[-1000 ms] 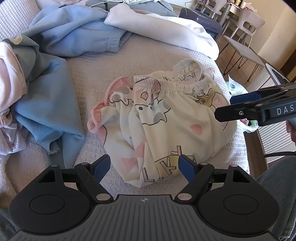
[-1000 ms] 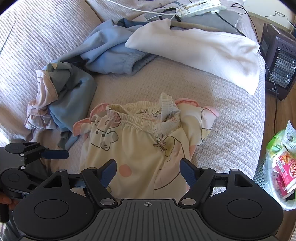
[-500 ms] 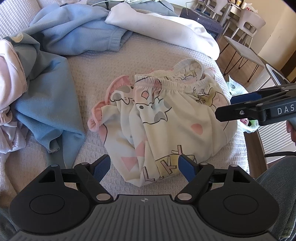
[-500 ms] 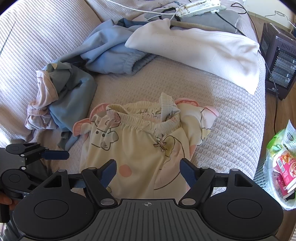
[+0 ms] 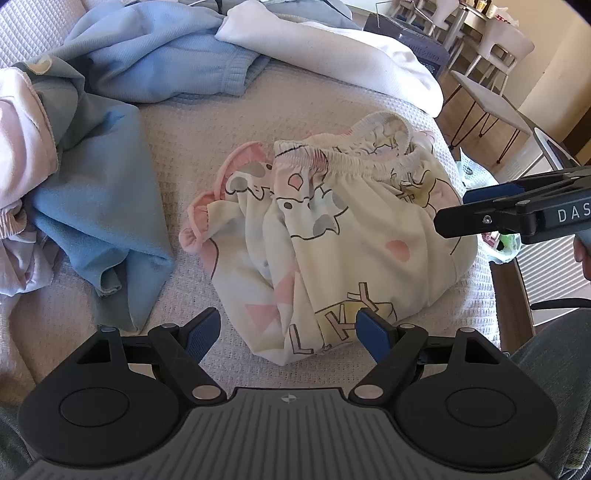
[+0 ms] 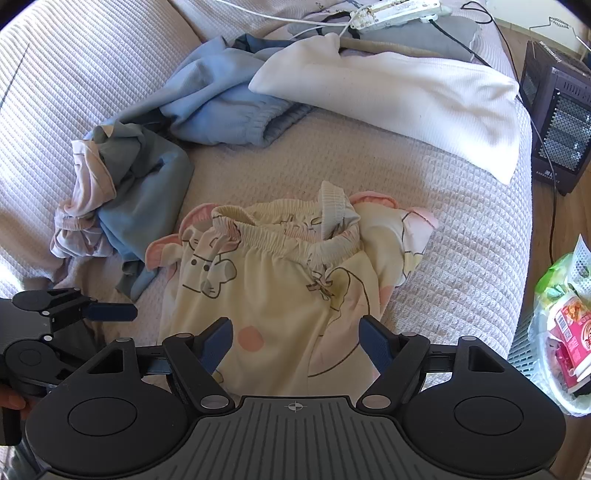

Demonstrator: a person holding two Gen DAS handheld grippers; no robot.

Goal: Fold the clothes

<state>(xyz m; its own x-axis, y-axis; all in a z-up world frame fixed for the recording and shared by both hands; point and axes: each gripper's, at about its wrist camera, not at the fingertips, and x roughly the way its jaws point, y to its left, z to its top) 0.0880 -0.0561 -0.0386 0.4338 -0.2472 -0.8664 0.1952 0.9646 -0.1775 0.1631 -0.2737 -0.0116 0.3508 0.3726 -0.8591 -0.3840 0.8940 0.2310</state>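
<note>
Lying crumpled near the front edge of the couch (image 6: 424, 266), the printed pyjamas (image 6: 280, 291) sit with their gathered waistband turned toward the backrest. Both grippers hang above the garment's near side without touching it. The left gripper (image 5: 288, 332) has its fingers spread wide, nothing between the blue pads, just over the hem where letters are printed. The right gripper (image 6: 295, 341) is likewise spread apart and empty, poised over the cream cloth near a pink dot. Each shows at the side of the other's view. A blue garment (image 6: 147, 195) tangled with a pale pink one (image 6: 86, 184) lies toward the couch's left side, close to the pyjamas. More blue clothing (image 6: 221, 107) and a white garment (image 6: 399, 96) lie at the back. A power strip (image 6: 399, 11) rests on a grey cushion (image 6: 417, 38) behind them. A heater (image 6: 561, 122) stands on the floor past the right edge.
</note>
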